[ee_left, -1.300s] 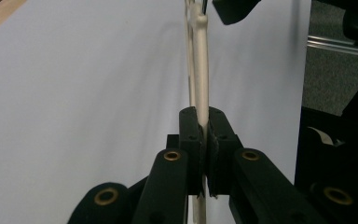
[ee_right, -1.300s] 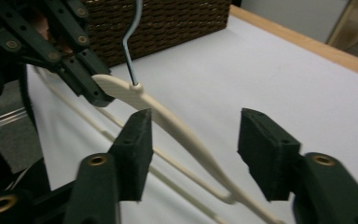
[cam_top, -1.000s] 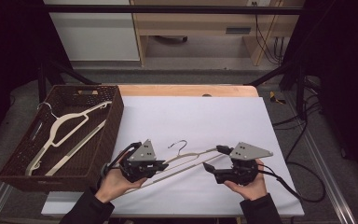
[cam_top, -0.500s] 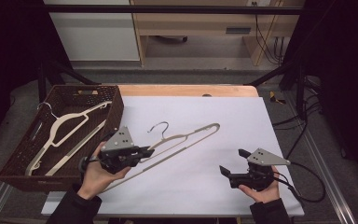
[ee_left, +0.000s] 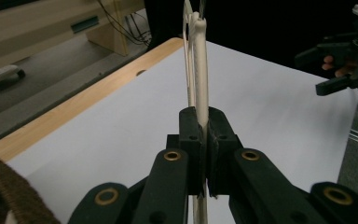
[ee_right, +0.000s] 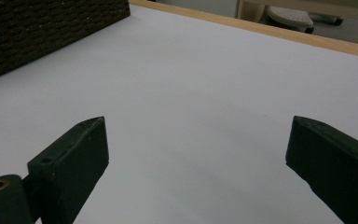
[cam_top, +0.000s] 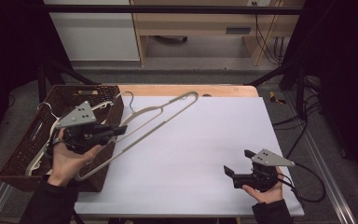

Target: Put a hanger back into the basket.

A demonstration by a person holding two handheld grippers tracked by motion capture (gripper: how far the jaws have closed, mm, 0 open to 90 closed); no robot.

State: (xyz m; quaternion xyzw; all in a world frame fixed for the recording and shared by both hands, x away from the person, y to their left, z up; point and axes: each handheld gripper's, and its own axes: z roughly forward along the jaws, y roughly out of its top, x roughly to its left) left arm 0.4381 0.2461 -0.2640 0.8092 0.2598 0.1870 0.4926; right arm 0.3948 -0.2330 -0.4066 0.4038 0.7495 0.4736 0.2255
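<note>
**Hanger held by one bar, could swing**

The hanger [cam_top: 154, 119] is airborne, slanting from above the basket [cam_top: 23, 158] out over the table [cam_top: 205, 149]. Risk, imo: its far end or hook snags the basket rim, or the bar pivots in the grip. Left gripper [ee_left: 204, 140] jaws are clamped on its bar; right gripper [cam_top: 237, 171] sits w/ jaws spread, holding nothing, well apart.

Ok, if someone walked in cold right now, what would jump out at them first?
Probably the pale hanger lifted off the table at a slant, clamped in the left hand-held gripper beside the brown basket at the table's left edge. Next, the right hand-held gripper, jaws wide open and empty, low over the white sheet at its near right.
</note>
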